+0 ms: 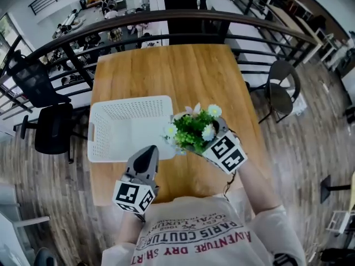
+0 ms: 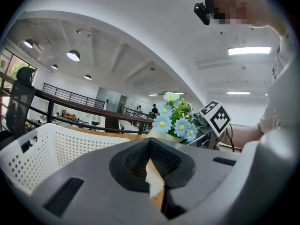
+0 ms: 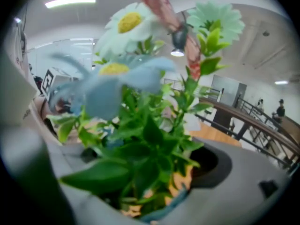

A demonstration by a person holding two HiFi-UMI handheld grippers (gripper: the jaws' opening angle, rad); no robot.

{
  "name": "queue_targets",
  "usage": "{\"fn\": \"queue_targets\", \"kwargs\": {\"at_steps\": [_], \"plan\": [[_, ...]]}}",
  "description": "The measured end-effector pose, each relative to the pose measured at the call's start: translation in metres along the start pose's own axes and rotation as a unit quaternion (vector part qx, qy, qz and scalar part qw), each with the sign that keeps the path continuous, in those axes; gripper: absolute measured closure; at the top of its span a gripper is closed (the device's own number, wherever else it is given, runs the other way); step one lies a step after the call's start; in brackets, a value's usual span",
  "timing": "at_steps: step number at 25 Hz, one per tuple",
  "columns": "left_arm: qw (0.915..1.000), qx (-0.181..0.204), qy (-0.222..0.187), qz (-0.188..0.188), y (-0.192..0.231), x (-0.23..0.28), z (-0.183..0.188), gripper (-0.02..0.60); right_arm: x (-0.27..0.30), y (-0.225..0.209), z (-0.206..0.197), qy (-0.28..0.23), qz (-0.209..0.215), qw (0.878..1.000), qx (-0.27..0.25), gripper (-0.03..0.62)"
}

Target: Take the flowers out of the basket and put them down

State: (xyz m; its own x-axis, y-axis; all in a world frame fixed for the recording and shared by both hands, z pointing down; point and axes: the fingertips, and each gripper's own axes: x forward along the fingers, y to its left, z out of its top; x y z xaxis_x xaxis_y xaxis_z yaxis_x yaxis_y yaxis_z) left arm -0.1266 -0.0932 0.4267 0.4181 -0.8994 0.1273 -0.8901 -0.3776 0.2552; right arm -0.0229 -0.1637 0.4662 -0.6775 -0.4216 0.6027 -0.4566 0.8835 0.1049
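Right tool clamped on the flowers, which sit lifted above the table; white basket just left of it; left tool jaws together, empty, at the basket's near rim.

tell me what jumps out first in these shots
The bunch of flowers, white and pale blue over green leaves, stands out, clamped in the right gripper at the right edge of the white basket. The basket looks empty on the wooden table. The left gripper is at its near side, jaws together and holding nothing.
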Motion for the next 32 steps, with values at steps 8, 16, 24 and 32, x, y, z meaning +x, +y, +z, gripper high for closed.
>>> {"fn": "queue_targets", "kwargs": {"at_steps": [8, 16, 24, 32], "plan": [[0.9998, 0.001, 0.012, -0.017, -0.084, 0.074, -0.032, 0.571, -0.043, -0.083, -0.106, 0.031, -0.039, 0.998, 0.042, 0.08], [0.9988, 0.009, 0.045, -0.019, -0.108, 0.117, -0.073, 0.571, -0.026, -0.116, -0.19, 0.031, -0.069, 0.993, 0.094, 0.08], [0.9969, 0.007, 0.079, 0.001, -0.106, 0.134, -0.113, 0.571, 0.025, -0.102, -0.245, 0.045, -0.032, 0.992, 0.111, 0.08], [0.9954, -0.001, 0.096, 0.008, -0.1, 0.133, -0.13, 0.571, 0.06, -0.083, -0.27, 0.061, -0.019, 0.992, 0.105, 0.08]]}}
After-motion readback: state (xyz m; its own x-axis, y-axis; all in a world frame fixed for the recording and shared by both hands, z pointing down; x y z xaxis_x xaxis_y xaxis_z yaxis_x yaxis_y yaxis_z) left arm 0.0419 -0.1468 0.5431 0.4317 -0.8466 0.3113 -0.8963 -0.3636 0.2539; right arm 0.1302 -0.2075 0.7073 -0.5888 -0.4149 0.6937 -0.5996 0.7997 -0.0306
